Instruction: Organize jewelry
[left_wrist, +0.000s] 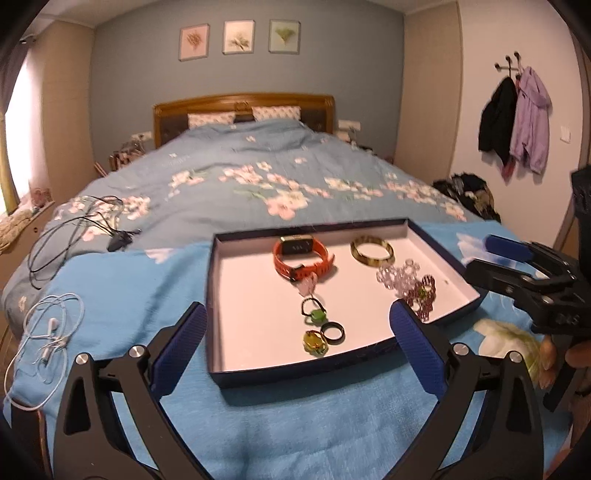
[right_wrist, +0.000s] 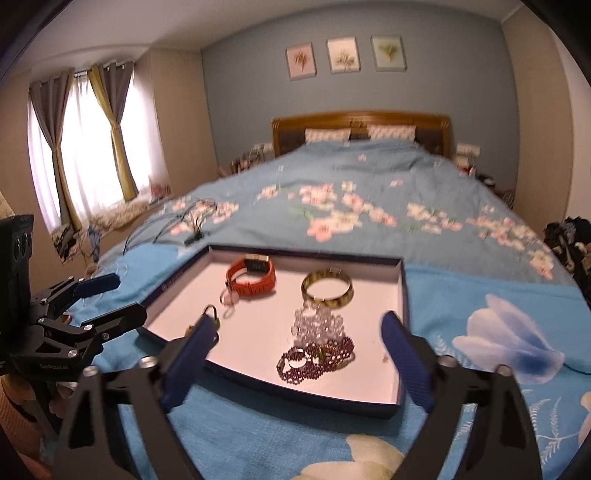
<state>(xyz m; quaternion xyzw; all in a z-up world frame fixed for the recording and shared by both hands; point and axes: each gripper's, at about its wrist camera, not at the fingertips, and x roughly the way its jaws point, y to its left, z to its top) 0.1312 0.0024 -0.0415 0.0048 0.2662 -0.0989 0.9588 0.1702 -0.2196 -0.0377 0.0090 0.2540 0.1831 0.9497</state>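
The shallow box (left_wrist: 436, 236) appeared to be card, with a matt white paper-like lining and dark outer walls. The watch (left_wrist: 301, 258) had an orange, rubbery-looking ribbed strap and a glossy dark face. The bangle (left_wrist: 371, 251) looked like polished, mottled resin or stone. The clear bead bracelet (right_wrist: 319, 321) looked glassy; the dark red bead strand (right_wrist: 314, 363) was glossy. The black ring (left_wrist: 333, 332) was smooth and shiny. The bed cover (left_wrist: 332, 424) was soft woven cloth, matt. The headboard (left_wrist: 243, 101) was varnished wood. Gripper pads (left_wrist: 417, 350) were ribbed blue rubber on matt black arms with bright metal bolts.
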